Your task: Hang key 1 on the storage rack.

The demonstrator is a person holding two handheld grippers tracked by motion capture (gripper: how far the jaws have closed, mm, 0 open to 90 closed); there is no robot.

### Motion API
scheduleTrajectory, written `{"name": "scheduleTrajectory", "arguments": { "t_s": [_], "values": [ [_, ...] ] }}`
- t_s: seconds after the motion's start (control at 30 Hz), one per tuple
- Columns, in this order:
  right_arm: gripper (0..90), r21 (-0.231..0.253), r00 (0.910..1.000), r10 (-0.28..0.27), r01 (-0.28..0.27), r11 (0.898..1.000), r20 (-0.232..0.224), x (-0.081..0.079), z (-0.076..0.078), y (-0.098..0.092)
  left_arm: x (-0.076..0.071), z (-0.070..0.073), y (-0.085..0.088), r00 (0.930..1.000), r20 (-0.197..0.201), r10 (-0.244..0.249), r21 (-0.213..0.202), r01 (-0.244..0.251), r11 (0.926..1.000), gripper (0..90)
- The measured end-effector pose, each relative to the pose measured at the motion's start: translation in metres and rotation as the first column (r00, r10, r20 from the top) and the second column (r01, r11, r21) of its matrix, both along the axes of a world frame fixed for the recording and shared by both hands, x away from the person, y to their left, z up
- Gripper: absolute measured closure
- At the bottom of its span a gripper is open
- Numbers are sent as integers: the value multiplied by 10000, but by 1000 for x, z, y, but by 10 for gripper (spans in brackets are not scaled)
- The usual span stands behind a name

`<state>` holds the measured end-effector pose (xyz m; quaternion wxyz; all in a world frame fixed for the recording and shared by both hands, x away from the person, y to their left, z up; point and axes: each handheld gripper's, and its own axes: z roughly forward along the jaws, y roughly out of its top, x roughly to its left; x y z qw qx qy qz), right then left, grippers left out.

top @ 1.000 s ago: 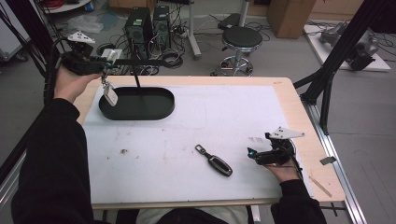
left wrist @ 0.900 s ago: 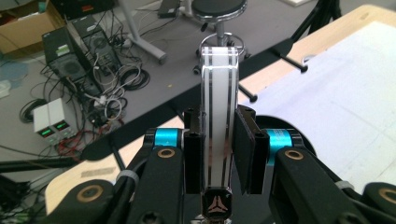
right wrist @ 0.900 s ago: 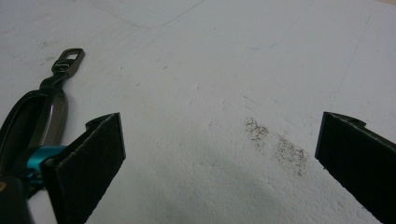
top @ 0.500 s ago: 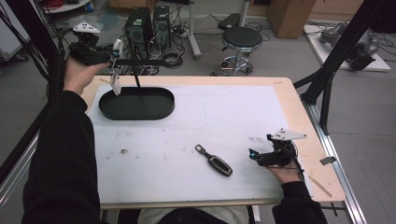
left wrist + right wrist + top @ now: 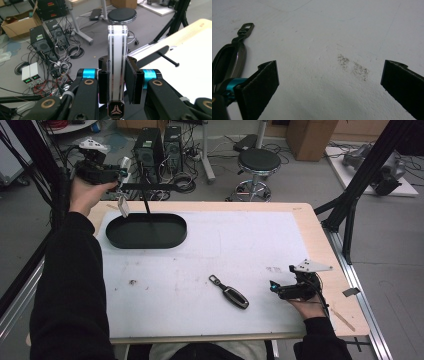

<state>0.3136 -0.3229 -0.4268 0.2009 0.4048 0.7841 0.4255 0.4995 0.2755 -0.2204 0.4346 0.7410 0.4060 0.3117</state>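
Black pads of the left gripper (image 5: 117, 82) clamp a slim white key fob (image 5: 117, 62) edged in chrome, its emblem end (image 5: 116, 110) cut off by the bottom of the left gripper view. From the high view the same left gripper (image 5: 117, 172) hangs beyond the far left corner of the white table mat (image 5: 280, 245), above and just behind the black oval tray (image 5: 146, 231); there the fob reads as little more than a pale sliver (image 5: 123, 207) dangling over the tray's far rim. A thin black rod stand (image 5: 146, 202) rises out of the tray, its upper end hard to trace against the cables on the floor behind.

Near the mat's front right corner, the right gripper (image 5: 276, 287) rests low on the mat in the person's hand, its pads (image 5: 265, 77) spread wide with nothing between them, over a faint grey smudge (image 5: 354, 67). A second, dark key fob (image 5: 230, 292) lies flat on the mat just left of it, partly hidden behind one pad in the right gripper view.
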Motion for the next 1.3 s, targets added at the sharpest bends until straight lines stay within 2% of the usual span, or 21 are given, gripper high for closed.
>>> {"name": "scheduleTrajectory", "arguments": {
  "t_s": [0.07,0.17,0.3,0.4,0.57,0.67,0.7,0.77,0.87,0.93,1.03,1.13,1.2,1.3],
  "values": [
    [8,4,10000,-43,43,10000,-10,-1,0,-2,2,-1,0,10000,-58,-24,-108,23,9999,747],
    [8,-14,10000,-56,56,10000,-23,-2,0,-2,5,-4,-5,9999,21,-138,100,137,9999,747],
    [8,-52,10000,-59,59,10000,-33,-3,0,-2,9,-6,-8,9998,158,-117,-94,119,9999,747],
    [9,-89,10000,-40,40,10000,-39,-3,-1,-2,12,-7,-9,9998,177,-54,-68,55,10000,747],
    [9,-99,10000,-60,59,9999,-74,-3,-2,-3,15,-7,-8,9983,483,328,-198,-319,9993,747],
    [9,-120,9998,-56,54,9999,-176,-3,-2,-2,15,-6,-7,9957,738,556,-530,-518,9973,747],
    [9,-126,9999,-47,45,9999,-156,-2,-2,-2,14,-5,-6,9955,738,600,-833,-538,9951,747],
    [9,-153,9999,-46,44,9999,-151,-2,-2,-1,14,-5,-7,9954,764,581,-1119,-493,9925,747],
    [9,-146,9999,-28,26,9999,-150,-2,-2,-1,15,-5,-10,9931,887,763,-1042,-669,9923,747],
    [9,-147,9999,-25,23,9999,-154,-2,-2,0,17,-6,-10,9930,826,848,-1104,-755,9910,747],
    [9,-142,9998,-32,29,9999,-184,-2,-3,0,19,-8,-10,9896,880,1137,-751,-1072,9914,746],
    [9,-182,9998,-15,12,9998,-180,-2,-3,0,21,-9,-9,9840,928,1523,-750,-1456,9865,745],
    [9,-196,9998,-10,5,9998,-213,-1,-3,-1,22,-10,-7,9815,771,1753,-979,-1675,9810,739],
    [9,-187,9998,-10,6,9998,-213,-1,-3,-1,22,-9,0,9775,388,2073,-1596,-1987,9670,703]
  ]
}}
